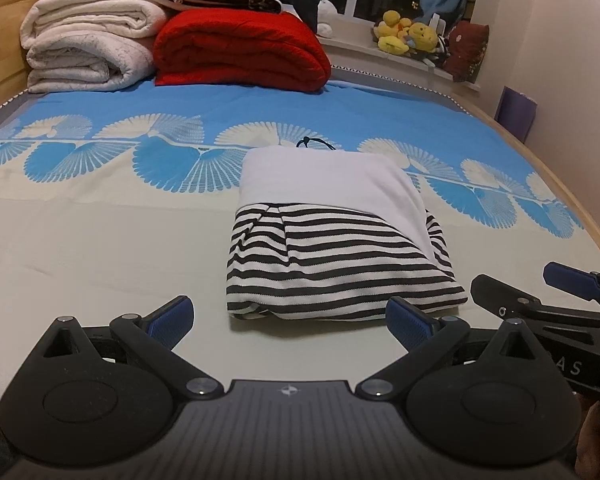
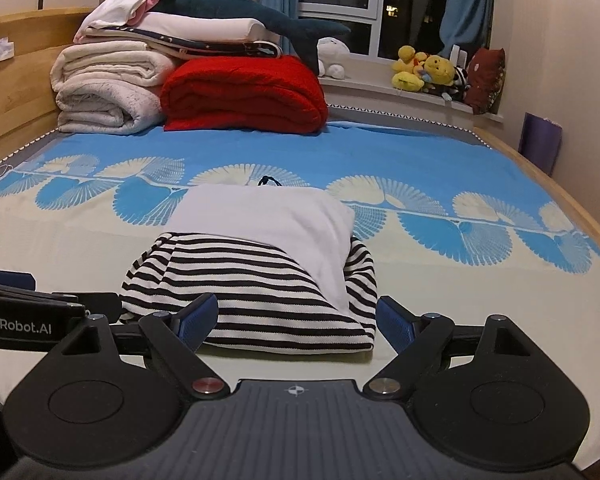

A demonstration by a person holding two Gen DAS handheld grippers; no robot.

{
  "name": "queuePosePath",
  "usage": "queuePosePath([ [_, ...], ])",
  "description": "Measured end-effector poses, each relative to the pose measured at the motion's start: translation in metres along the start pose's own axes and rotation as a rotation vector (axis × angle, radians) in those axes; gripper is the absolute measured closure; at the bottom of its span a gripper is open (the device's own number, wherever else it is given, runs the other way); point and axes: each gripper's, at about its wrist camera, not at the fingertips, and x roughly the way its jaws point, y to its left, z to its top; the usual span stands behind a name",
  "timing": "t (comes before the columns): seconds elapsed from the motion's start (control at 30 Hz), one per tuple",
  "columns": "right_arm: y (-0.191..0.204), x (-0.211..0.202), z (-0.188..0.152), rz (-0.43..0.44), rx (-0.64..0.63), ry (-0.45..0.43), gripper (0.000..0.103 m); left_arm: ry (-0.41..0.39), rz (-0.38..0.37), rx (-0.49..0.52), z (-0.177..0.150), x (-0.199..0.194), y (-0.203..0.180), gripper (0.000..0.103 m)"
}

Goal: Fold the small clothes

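Note:
A small garment lies folded into a compact bundle on the bed, its black-and-white striped part (image 1: 332, 268) (image 2: 260, 296) nearest me and a plain white part (image 1: 328, 180) (image 2: 268, 220) folded over the far half. A dark cord loop (image 1: 312, 143) sticks out at its far edge. My left gripper (image 1: 290, 320) is open just short of the bundle's near edge, nothing between its blue pads. My right gripper (image 2: 298, 320) is open too, its fingers either side of the bundle's near right corner without closing on it. The right gripper (image 1: 548, 292) also shows at the left wrist view's right edge.
Folded white blankets (image 1: 88, 44) and a red blanket (image 1: 240, 52) are stacked at the head of the bed, with a plush shark (image 2: 252, 12) on top. Yellow plush toys (image 1: 408, 32) sit on the window sill. A wooden bed rail (image 2: 580, 216) runs along the right.

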Motion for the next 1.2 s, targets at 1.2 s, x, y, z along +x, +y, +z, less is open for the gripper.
queuePosePath([
  [1.2,0.0026,0.0025,-0.0034,-0.001,0.003,0.011,0.017,0.018,-0.005,-0.017,-0.0047,0.0044,0.0056,0.001],
])
